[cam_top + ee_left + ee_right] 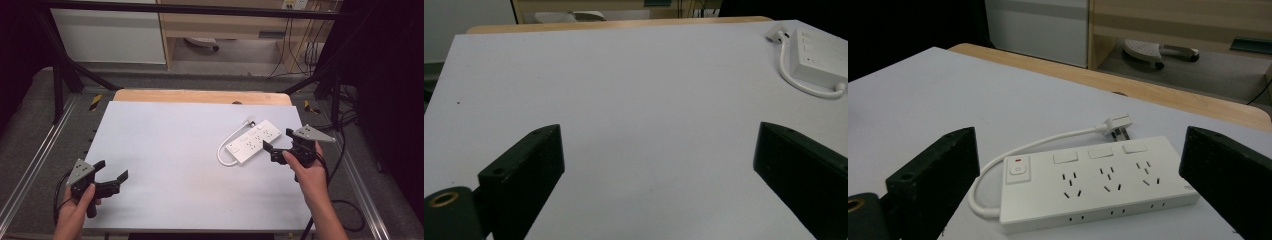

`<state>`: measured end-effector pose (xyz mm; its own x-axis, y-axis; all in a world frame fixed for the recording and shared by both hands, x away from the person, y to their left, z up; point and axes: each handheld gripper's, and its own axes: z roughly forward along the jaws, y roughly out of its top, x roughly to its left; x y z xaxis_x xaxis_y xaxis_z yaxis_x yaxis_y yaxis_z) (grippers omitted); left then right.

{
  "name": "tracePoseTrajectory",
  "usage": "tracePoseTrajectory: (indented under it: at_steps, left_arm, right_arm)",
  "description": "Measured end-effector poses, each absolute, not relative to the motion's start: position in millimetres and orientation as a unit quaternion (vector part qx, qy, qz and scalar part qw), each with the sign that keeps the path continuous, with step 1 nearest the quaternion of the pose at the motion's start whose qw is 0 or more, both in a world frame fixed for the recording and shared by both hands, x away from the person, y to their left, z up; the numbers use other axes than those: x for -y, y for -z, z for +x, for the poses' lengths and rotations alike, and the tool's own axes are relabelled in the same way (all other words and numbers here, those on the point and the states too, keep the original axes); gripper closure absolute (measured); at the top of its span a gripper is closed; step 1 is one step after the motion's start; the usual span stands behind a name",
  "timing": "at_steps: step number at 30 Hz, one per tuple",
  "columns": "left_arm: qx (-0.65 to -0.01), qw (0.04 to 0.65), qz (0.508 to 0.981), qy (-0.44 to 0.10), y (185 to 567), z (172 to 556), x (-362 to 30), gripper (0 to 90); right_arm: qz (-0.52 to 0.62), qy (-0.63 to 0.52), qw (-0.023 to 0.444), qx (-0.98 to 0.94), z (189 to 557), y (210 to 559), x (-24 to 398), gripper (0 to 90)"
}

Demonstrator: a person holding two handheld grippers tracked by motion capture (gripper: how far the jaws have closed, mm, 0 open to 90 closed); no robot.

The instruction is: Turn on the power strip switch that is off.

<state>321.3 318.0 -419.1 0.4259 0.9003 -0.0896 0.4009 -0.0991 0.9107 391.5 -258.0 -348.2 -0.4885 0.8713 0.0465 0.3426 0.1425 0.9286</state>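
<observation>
Two grippers: fingers wide, holding nothing.
Left gripper (111,176): over bare surface (170,150).
Right gripper (278,140): beside white power strip (253,141).

A power strip (253,140) lies on the worktop (170,150) toward three o'clock, its plug (249,121) at its twelve o'clock side, cord (225,147) looping toward nine.

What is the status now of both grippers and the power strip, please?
Left gripper open, over bare table. Right gripper open, just short of white power strip. Strip flat, cable looped, plug free. Nothing in the way.
</observation>
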Motion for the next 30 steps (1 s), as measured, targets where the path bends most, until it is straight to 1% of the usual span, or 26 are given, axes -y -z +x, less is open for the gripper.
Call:
tracePoseTrajectory:
  at_steps: [7, 14, 22, 30]
  left_arm:
    - [-0.467, 0.48, 0.696, -0.258, 419.4, 321.3, -316.6, 6.1]
    - [-0.463, 0.475, 0.702, -0.258, 419.9, 321.4, -314.3, 6.1]
    - [-0.463, 0.478, 0.7, -0.259, 419.5, 321.1, -314.9, 6.2]
    - [-0.461, 0.476, 0.703, -0.258, 420.2, 321.4, -313.4, 6.2]
  right_arm:
    - [0.437, -0.496, 0.266, -0.702, 404.7, 343.0, 266.3, 2.8]
    - [0.451, -0.496, 0.273, -0.69, 421.1, 340.1, 273.3, 4.0]
    - [0.469, -0.491, 0.276, -0.68, 438.7, 344.8, 276.0, 7.9]
    - [0.483, -0.482, 0.289, -0.671, 456.7, 353.8, 282.6, 8.3]
